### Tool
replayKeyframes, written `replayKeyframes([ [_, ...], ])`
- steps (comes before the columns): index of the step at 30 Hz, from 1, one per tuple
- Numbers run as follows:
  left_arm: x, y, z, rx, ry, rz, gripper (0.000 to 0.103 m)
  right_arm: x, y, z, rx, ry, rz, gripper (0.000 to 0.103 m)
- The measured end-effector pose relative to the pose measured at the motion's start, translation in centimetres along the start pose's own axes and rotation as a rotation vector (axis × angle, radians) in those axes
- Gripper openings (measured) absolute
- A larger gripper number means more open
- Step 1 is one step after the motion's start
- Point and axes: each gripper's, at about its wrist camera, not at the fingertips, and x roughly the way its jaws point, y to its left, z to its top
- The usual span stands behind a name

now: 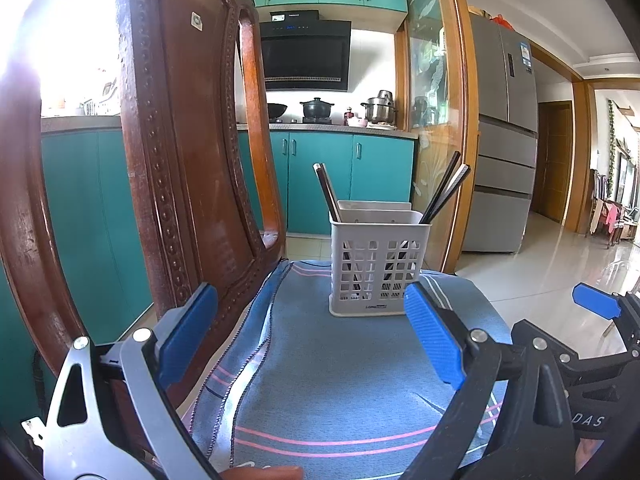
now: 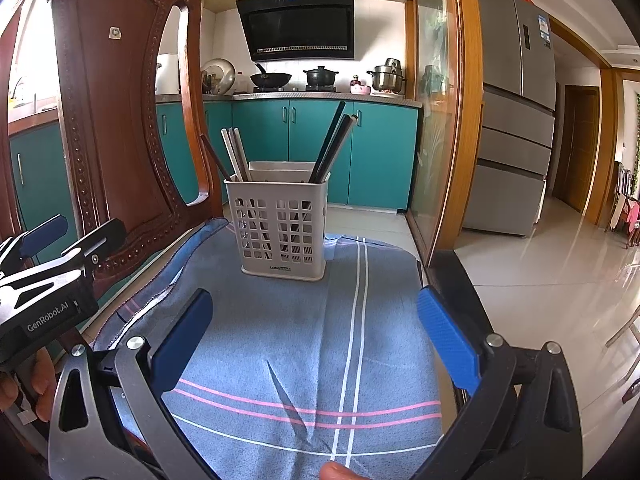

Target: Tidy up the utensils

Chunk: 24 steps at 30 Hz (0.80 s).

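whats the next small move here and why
Probably ease both tools back: the chopsticks all stand in the caddy, nothing loose shows on the cloth, and the left tool and right tool are open and empty.

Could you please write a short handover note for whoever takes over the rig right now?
Left claw: open, empty, low over the blue cloth.
Right claw: open, empty, beside it.
White utensil holder stands upright on the cloth by the chair back; chopsticks already stand in it, leaning both ways.
No loose utensils in view.
Left: probably nothing, but check outside these views.
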Motion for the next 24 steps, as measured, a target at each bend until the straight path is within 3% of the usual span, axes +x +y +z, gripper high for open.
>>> replayKeyframes([
  [17,0.6,-0.2,-0.1,0.013,0.014,0.020,0.094,0.5,0.4,-0.3,-0.003,0.013,0.001,0.100],
  [24,1.8,-0.5,-0.6,0.030,0.095,0.021,0.099,2.0,0.1,-0.6,0.009,0.065,-0.028,0.100],
])
